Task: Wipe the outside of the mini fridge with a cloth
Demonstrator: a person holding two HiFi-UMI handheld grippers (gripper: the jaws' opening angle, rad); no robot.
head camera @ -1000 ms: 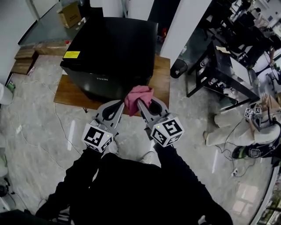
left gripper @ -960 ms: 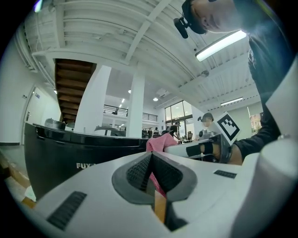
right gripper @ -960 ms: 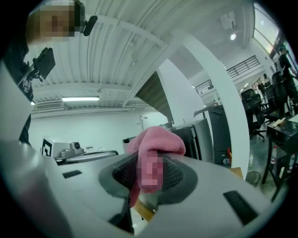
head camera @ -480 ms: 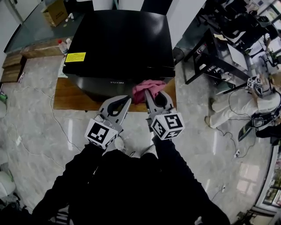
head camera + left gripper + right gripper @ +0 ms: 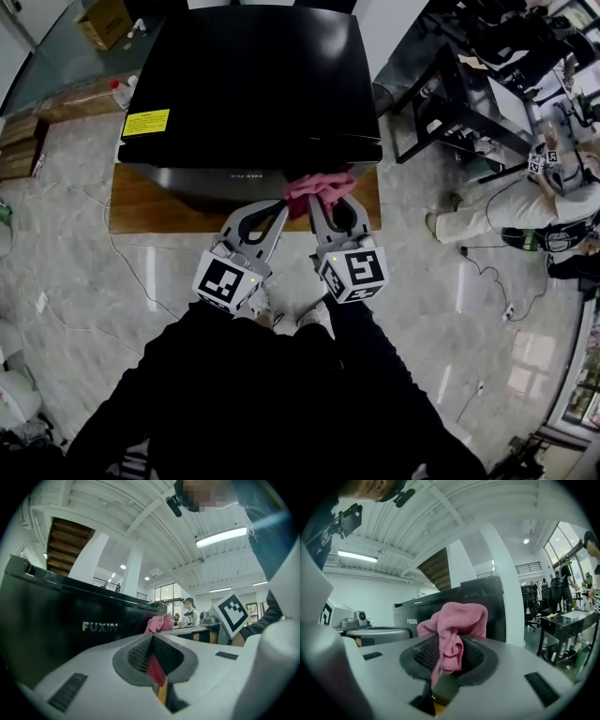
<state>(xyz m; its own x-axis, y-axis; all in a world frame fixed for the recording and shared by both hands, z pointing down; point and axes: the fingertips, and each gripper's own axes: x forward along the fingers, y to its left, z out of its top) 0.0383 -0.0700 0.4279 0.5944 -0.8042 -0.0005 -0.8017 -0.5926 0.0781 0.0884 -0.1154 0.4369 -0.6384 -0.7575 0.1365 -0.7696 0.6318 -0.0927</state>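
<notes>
Head view first: looking steeply down onto the black mini fridge (image 5: 253,84), parked on a wooden board (image 5: 141,202). Holding the pink cloth (image 5: 319,183) in the right gripper (image 5: 317,200), pinched tight, with a bunch of it poking past the tips. Confirmed in the right gripper view: clamped down on a fold, the rest mushrooming above. Carrying it right at the fridge's front top edge, just right of the brand lettering on the door. Can't call contact: close against the fridge's front, maybe touching, maybe just short.

Over to the left gripper (image 5: 279,204): pressed closed, gripping nothing, hovering just off the fridge's front, beside the cloth.

Progress? Judging this as the very start. Cloth in hand and up at the fridge, so that much ticked off. Left to do, by the look of it: the fridge's front, its top and both sides. Seeing no wiped streaks anywhere on the fridge's glossy top to say otherwise. Probably opening at the upper right of the fridge's front.
</notes>
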